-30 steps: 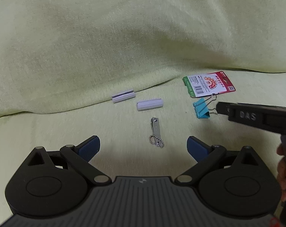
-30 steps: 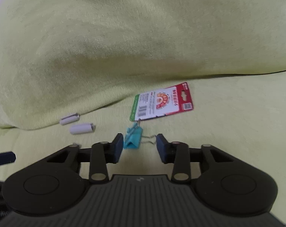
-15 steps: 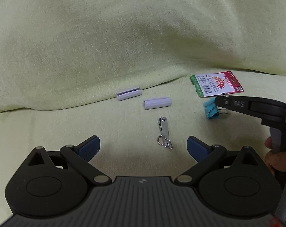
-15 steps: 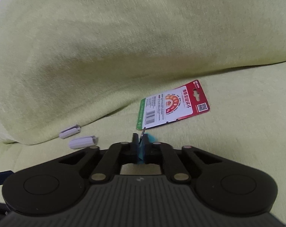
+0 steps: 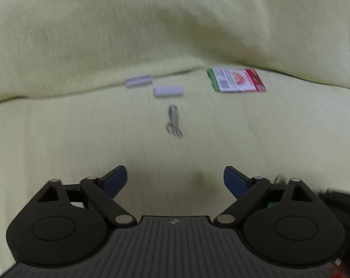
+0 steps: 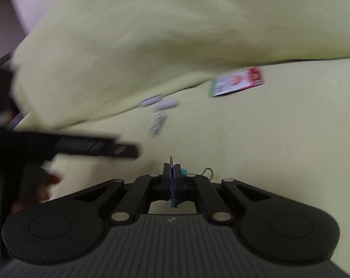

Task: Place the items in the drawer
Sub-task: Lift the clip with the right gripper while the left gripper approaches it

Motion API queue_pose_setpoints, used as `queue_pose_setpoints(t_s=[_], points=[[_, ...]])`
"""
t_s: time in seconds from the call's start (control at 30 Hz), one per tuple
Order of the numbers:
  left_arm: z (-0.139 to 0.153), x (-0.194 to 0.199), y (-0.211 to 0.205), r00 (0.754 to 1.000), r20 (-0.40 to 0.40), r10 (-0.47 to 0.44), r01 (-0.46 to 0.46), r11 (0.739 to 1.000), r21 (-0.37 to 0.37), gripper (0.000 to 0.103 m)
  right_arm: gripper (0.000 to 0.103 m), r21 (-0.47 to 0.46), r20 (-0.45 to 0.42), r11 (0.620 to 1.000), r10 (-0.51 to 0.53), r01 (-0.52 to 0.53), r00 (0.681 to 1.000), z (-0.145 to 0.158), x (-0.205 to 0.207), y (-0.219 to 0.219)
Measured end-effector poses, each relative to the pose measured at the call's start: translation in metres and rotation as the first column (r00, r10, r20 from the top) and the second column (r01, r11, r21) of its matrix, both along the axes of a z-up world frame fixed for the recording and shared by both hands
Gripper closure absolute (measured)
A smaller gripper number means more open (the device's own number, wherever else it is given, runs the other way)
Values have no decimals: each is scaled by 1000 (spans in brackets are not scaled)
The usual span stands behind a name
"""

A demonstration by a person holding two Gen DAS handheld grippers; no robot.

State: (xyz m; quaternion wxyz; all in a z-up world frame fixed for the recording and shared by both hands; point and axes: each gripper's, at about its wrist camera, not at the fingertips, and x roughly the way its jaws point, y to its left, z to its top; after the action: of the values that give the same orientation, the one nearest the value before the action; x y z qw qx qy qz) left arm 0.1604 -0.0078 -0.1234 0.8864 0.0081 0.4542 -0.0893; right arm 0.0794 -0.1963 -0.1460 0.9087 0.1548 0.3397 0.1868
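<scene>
Nearest us, our right gripper (image 6: 172, 180) is clamped on the teal binder clip (image 6: 175, 202) — its wire handles poke up past the pads. Our left gripper (image 5: 175, 180) hangs wide, gripping nothing. Farther out on the yellow-green cloth (image 5: 82, 127) lie the nail clipper (image 5: 173, 120), two white pieces (image 5: 168, 90) and, farthest, a red-and-green card (image 5: 236, 83) — all blurred.

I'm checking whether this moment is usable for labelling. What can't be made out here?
- Drawer: in neither view.
- Print on the red and green card: smeared by motion blur in both views.
- Nail clipper: blurred, its chain indistinct.
- Binder clip: mostly hidden between the right gripper fingers.
- Hand on the left gripper: blurred, cut by the edge of the right wrist view.
</scene>
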Motion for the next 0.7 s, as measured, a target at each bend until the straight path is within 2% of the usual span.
queue_pose_setpoints(t_s=[0.1, 0.2, 0.33, 0.43, 0.63, 0.7], points=[[3, -11, 6, 998, -64, -10, 8, 999, -32, 18, 101, -35, 51, 997, 76, -74, 996, 9, -31, 18], [7, -23, 10, 995, -98, -33, 29, 999, -42, 22, 101, -152, 94, 979, 154, -138, 984, 12, -55, 38], [8, -38, 20, 990, -138, -30, 23, 998, -51, 22, 101, -228, 69, 956, 207, -186, 976, 10, -73, 50], [7, -50, 23, 984, -176, -26, 15, 998, -63, 22, 101, -220, 41, 959, 190, -177, 981, 10, -82, 48], [3, -72, 12, 971, -232, -59, 46, 997, -59, 22, 101, -126, -39, 985, 115, -119, 993, 13, -107, 29], [0, -76, 7, 964, -256, -63, 47, 996, -70, 22, 97, -113, -57, 989, 87, -93, 995, 12, -114, 24]])
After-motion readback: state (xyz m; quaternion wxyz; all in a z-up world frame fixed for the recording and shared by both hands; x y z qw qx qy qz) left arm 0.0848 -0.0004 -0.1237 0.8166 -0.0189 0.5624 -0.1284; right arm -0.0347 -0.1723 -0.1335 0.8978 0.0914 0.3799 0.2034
